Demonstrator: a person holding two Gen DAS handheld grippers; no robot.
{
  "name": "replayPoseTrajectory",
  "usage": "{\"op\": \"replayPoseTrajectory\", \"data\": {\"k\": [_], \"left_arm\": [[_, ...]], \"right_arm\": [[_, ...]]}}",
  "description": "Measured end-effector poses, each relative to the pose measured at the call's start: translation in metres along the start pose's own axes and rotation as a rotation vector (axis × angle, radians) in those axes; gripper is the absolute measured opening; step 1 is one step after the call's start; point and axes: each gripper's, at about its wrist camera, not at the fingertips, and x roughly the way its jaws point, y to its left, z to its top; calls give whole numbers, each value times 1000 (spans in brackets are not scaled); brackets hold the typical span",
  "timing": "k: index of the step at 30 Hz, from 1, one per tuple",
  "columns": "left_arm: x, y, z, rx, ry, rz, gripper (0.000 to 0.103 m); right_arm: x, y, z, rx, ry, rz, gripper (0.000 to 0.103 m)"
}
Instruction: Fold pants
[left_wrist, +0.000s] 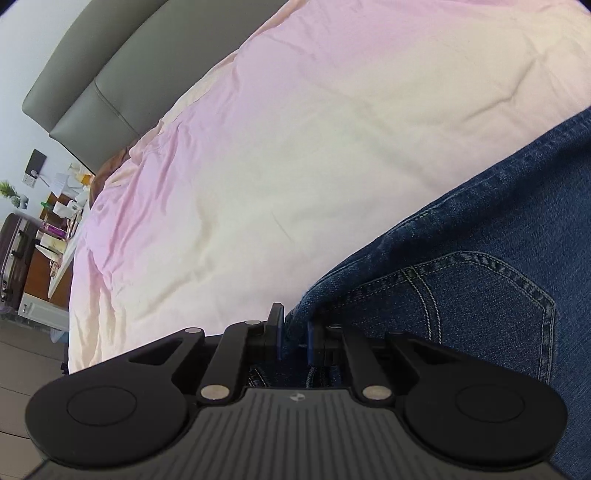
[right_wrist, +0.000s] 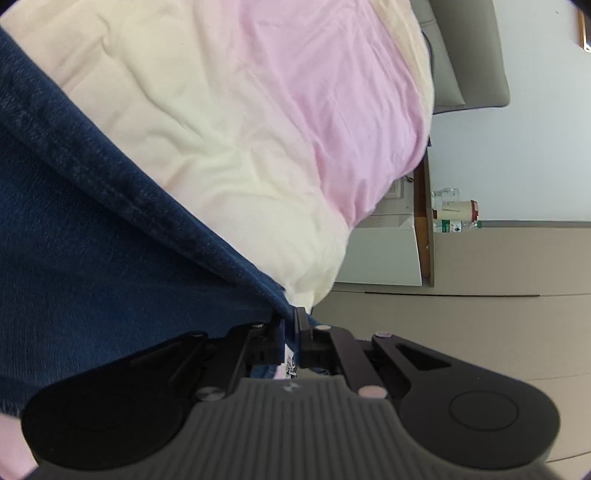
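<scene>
You had the jeans (left_wrist: 480, 258) spread on the bed (left_wrist: 295, 129), over the pink and cream quilt, near its edge. Your left gripper (left_wrist: 293, 338) was pinched on the denim at the waist end, beside the back pocket (left_wrist: 480, 295). Your right gripper (right_wrist: 290, 332) was clamped on the cloth edge at the other end. I judge you were carrying a fold: it was good to keep both grips tight, move the two ends together and level, and lay the edges matched. Counted: one jeans, one pocket visible, two grippers, one bed.
</scene>
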Motion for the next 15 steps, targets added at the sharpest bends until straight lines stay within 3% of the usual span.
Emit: {"op": "replayPoseTrajectory", "data": {"k": [1,3,6,8,11,15], "left_arm": [[8,-2,4,15,15,13,21],[10,-4,0,25,27,15,23],[-5,12,-7,-13,15,-44,24],[-23,27,-14,-49,-5,-95,25],[-48,48,-25,-113,-22,-193,27],[-72,62,-36,-136,-72,-237,39]], "right_arm": [[-3,-6,-2,17,-1,5,0],[-9,-12,-8,52,-4,34,2],[-21,-7,-14,42,-18,26,12],[-30,-5,-17,51,-32,39,34],[-44,-5,-19,76,-57,33,55],[-66,0,-24,91,-81,49,62]]}}
